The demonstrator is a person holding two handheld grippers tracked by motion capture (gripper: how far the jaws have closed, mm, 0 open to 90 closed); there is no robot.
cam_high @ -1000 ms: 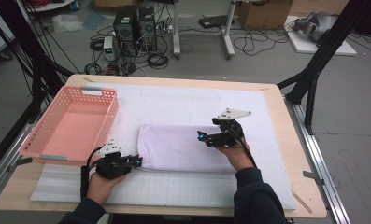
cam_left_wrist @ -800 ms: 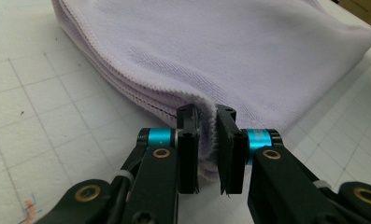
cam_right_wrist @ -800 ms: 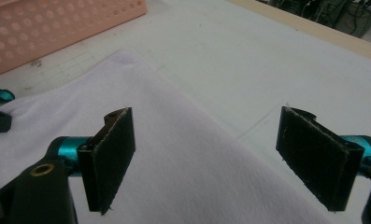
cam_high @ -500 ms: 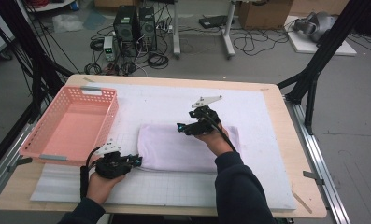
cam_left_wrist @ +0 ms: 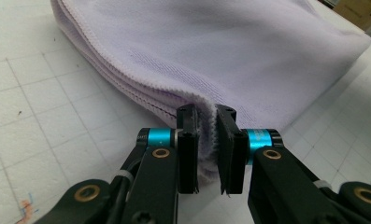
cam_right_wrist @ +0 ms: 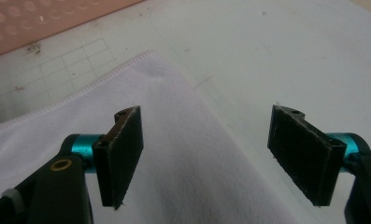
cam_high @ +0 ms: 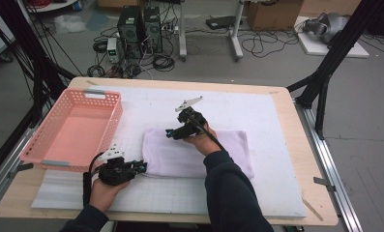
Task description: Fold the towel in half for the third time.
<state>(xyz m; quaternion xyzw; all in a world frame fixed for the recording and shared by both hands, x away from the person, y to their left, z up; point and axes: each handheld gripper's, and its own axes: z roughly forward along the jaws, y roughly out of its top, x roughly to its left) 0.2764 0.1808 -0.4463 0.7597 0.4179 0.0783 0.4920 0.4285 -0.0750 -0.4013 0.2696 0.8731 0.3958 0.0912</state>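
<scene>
Nearest the bench's (cam_high: 320,212) front edge, toward its left corner, the left gripper (cam_high: 140,166) lies low over the white gridded mat (cam_high: 276,145), held in the person's left hand (cam_high: 105,186). Its jaws are pinched on the near left corner of the folded lilac towel (cam_high: 180,157); in the left gripper view the gripper (cam_left_wrist: 206,140) has the stitched edge of the towel (cam_left_wrist: 248,51) bunched up between its two black pads, with the layered fold running away to the upper left.

The towel lies flat across the middle of the mat, its long side parallel to the front edge and its left end just right of the pink basket (cam_high: 90,104).

Farther in, the right gripper (cam_high: 169,133) hangs over the towel's far left corner, the sleeve reaching across the cloth. Its jaws stand spread wide, after a small closing move just now, and nothing is between them. In the right gripper view the gripper (cam_right_wrist: 206,156) looks down on the towel's (cam_right_wrist: 183,186) hemmed corner, the left pad above the cloth and the right pad above bare mat; whether either pad touches the surface is hard to tell.

The basket sits along the bench's left edge, from about mid-depth back toward the far left corner.
</scene>
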